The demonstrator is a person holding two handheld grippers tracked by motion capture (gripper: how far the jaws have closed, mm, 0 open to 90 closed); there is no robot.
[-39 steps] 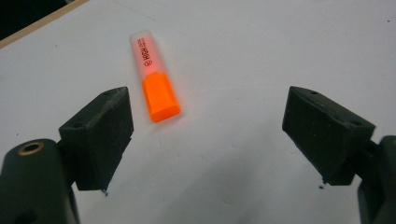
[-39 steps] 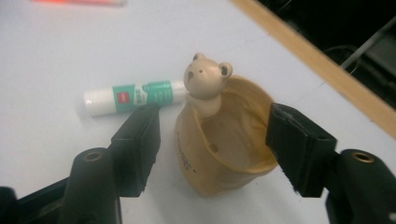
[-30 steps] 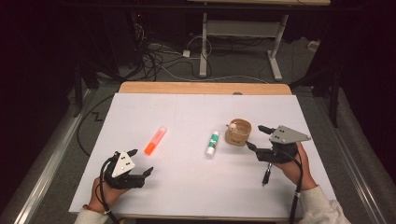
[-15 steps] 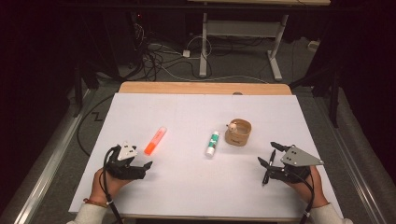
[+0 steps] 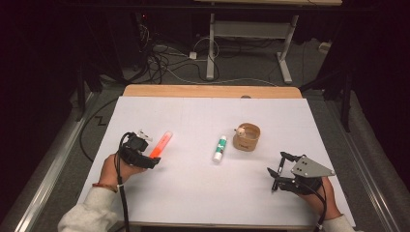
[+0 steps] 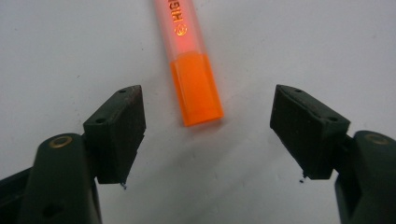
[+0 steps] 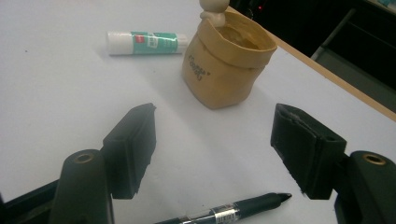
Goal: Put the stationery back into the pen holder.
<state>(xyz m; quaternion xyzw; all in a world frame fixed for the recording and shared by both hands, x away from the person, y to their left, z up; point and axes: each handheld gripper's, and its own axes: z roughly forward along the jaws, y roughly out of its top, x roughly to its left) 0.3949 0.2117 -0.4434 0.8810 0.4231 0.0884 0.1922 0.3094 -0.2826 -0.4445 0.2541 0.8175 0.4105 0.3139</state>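
White tabletop (image 5: pixel 203 193): left gripper (image 6: pixel 208 135) jaws just narrowing, nothing pinched, orange highlighter (image 6: pixel 191 70) lying just ahead. Closing now grabs air or nudges it; right gripper (image 7: pixel 212 149) wide, empty.

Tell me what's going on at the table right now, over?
Left gripper fingers just been closing, not yet touching the orange highlighter. Right gripper open, holding nothing, above a black pen. Nothing in the way.
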